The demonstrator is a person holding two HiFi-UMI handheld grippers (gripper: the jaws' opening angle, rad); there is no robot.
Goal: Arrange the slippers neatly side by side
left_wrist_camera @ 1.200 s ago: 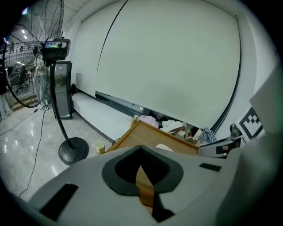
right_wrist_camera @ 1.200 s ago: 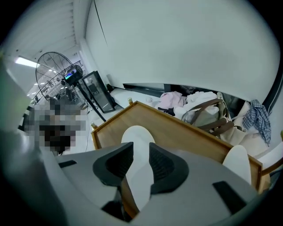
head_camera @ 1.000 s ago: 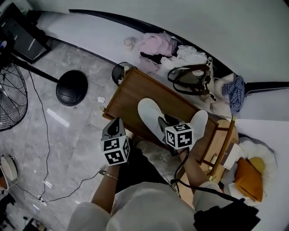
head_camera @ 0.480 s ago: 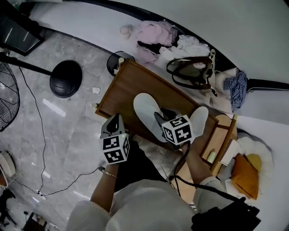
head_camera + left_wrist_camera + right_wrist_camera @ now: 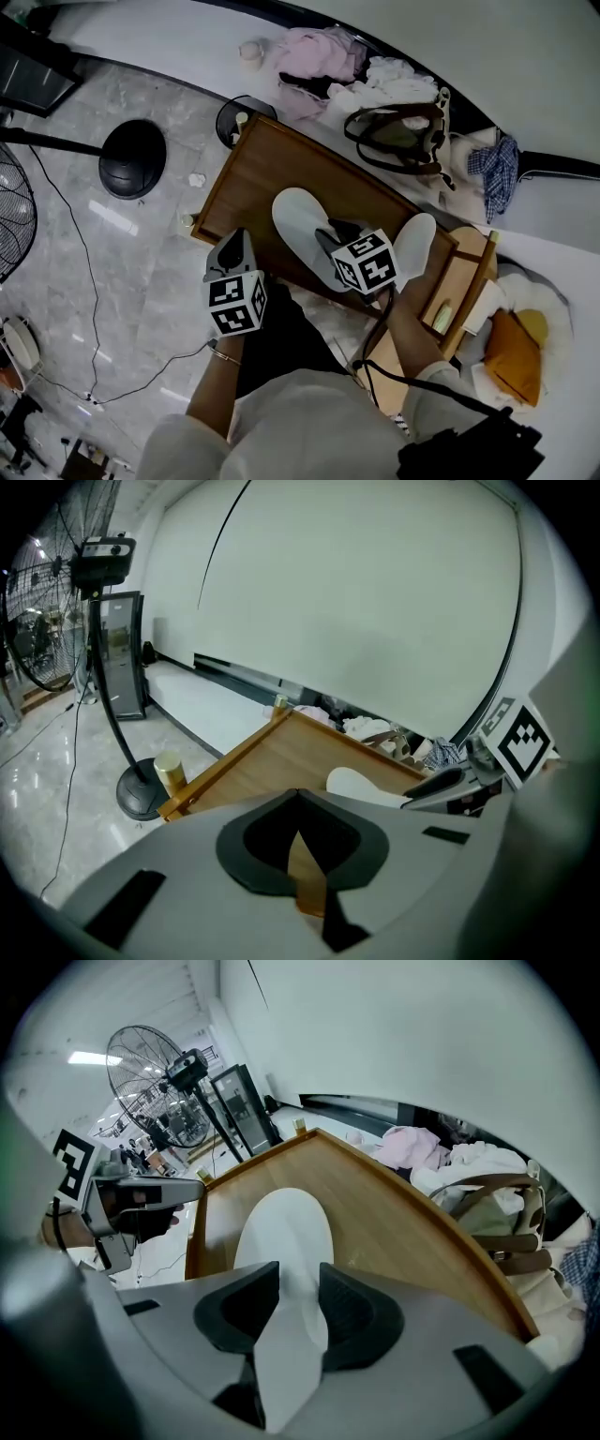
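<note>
Progress check from my end: both slippers are up on the wooden table [image 5: 267, 159], so that part's sorted, but they're not a neat pair yet. The middle slipper [image 5: 296, 214] runs up and to the left. The other slipper [image 5: 418, 242] sits at the table's right end and runs up and to the right, so they splay like a V with my right gripper [image 5: 330, 246] between them.

In the right gripper view the rear of the middle slipper [image 5: 284, 1232] is between the pads. Those jaws have just been opening, but the white material looks waisted where the pads meet it, so I'd call it a loosening pinch rather than a clean let-go (my read, not gospel). The left gripper [image 5: 235, 240] hangs at the table's near edge, jaw tips pressed together on nothing, only wood showing behind them.

What's left, I reckon: swing one slipper parallel and slide it up beside its mate.

Writing: none I can read, just black-and-white square markers on the gripper cubes, and no brand visible on either slipper
</note>
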